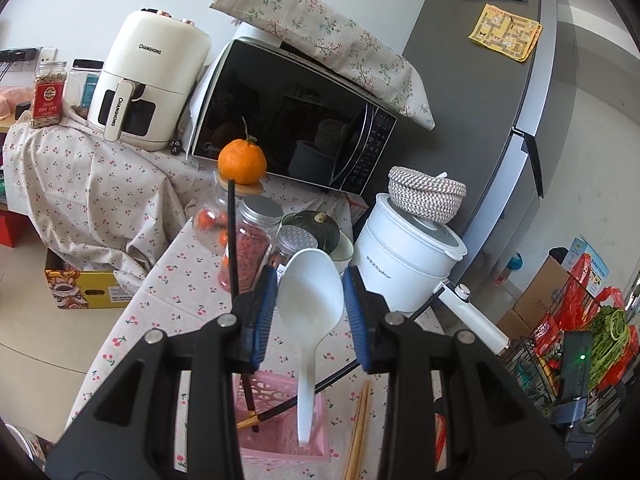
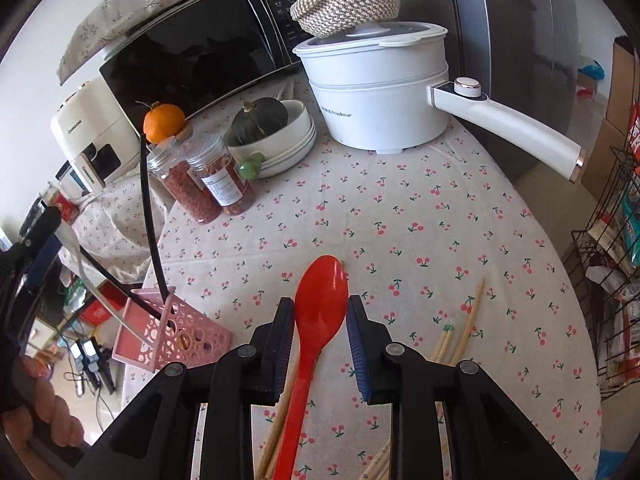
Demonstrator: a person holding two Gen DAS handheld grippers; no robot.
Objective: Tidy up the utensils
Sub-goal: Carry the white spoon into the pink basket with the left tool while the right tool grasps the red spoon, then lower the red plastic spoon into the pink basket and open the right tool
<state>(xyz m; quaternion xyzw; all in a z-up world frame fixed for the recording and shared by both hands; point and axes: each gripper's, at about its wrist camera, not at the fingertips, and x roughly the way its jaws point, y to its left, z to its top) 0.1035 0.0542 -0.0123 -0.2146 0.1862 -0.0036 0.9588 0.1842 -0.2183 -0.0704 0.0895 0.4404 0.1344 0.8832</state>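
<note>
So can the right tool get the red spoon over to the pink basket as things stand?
Probably yes. The right tool grips the red spoon; bare tablecloth lies between it and the pink basket, though black chopsticks lean out of it.

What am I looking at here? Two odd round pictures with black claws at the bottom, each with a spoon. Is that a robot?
No robot: a person holds a two-finger gripper in each hand, and a wide-angle camera on each looks along its fingers. In the left camera's picture, the left gripper grips the bowl of a white spoon, its handle hanging over a pink basket. In the right camera's picture, the right gripper grips a red spoon. Below lies a cherry-print tablecloth with loose wooden chopsticks, jars, bowls holding a squash, and a white electric pot.
</note>
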